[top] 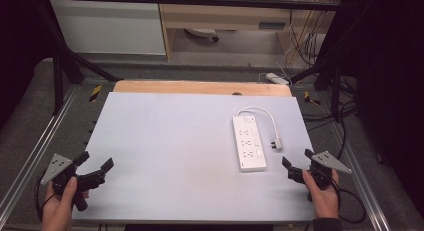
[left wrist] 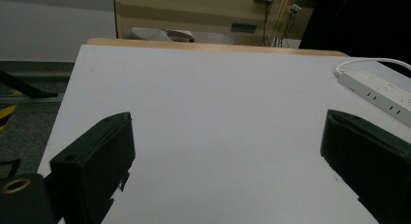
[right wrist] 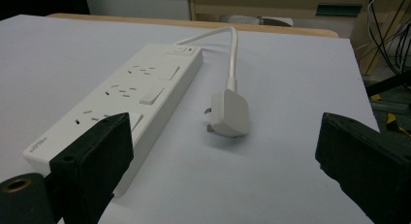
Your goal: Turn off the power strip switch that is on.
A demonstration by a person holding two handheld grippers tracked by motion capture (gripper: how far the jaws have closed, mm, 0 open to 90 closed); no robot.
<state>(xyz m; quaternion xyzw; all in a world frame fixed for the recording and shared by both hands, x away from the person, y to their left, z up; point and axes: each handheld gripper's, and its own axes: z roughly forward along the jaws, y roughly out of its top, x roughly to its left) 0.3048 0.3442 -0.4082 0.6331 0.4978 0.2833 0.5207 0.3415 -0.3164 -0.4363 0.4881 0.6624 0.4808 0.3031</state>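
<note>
White table [top: 165, 156], right claw [top: 298, 162] wide (empty)

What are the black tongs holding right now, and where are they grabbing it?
Nothing. The left tongs and right tongs stand open over the table, with nothing between them. The long white plastic power strip and its white plug lie untouched.

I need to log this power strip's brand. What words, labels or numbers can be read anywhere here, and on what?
No text can be read.
Small grey marking on the near end of the white power strip, by its corner: too small and blurred to read.
Plug and cable: no marking visible.
Label on the wooden cabinet behind the table: blurred, unreadable.
Yellow-black hazard stripes on the frame: a sign, no words.
</note>
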